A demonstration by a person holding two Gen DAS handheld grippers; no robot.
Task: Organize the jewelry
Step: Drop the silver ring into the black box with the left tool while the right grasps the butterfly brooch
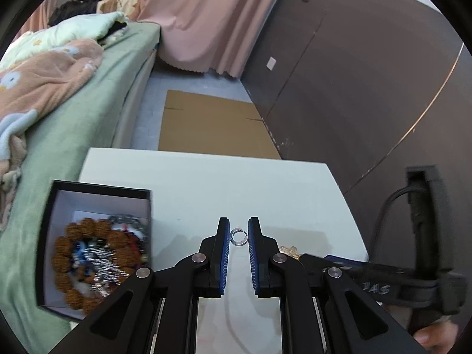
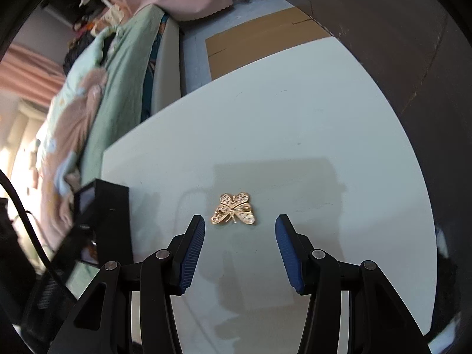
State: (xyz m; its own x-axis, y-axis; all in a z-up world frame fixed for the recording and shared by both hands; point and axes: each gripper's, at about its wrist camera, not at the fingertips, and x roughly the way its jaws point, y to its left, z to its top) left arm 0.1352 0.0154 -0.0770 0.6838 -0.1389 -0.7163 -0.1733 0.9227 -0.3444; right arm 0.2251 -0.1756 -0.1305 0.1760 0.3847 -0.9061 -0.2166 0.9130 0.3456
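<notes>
Left tool [image 1: 239,236] pinches silver ring [image 1: 237,237], box [image 1: 97,244] at its left for drop. Right tool [image 2: 239,230] open, straddling butterfly brooch [image 2: 234,209] on bench [image 2: 324,124].

- a white bench [image 2: 295,112] carries the things.
- a black box [image 1: 97,190] stands near its left edge, with bead bracelets [image 1: 88,253] inside.
- a gold butterfly brooch [image 2: 234,209] lies flat on the bench, well apart from the box.
</notes>
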